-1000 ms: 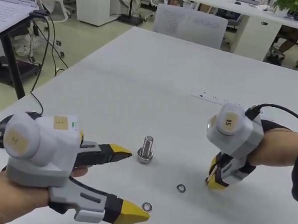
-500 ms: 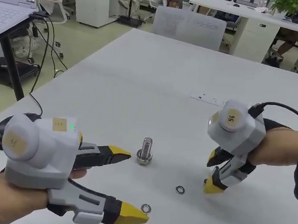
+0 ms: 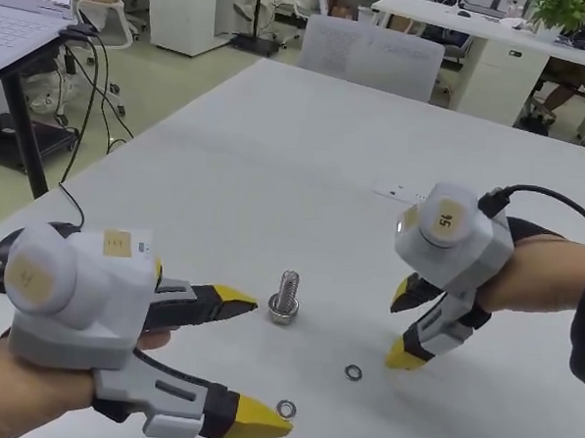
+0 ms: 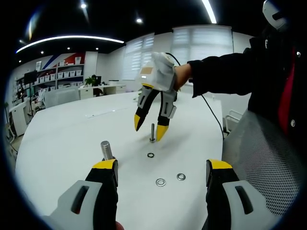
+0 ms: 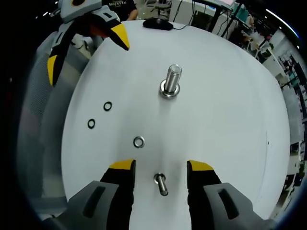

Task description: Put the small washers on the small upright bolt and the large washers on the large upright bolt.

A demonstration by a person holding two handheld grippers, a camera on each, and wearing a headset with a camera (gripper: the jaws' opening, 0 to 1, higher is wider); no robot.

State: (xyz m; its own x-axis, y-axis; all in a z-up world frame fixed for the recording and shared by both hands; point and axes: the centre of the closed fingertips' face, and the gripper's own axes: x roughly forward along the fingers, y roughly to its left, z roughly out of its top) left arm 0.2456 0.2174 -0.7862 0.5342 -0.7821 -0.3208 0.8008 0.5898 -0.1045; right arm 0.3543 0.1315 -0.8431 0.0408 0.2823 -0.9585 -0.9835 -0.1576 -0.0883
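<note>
Opening wider, right claw [image 3: 398, 330] straddles small bolt [image 5: 160, 183].

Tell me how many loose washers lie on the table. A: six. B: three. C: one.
B, since three loose washers lie flat on the white table, all apart from the large upright bolt.

We log bright, even overhead light; ceiling strips [image 4: 67, 37] glow in the left gripper view. The white surface [image 3: 276, 159] shows soft, faint shadows and mild glare. Both gripper views bend hard at their edges. The head view is sharp up close and softer far off.
</note>
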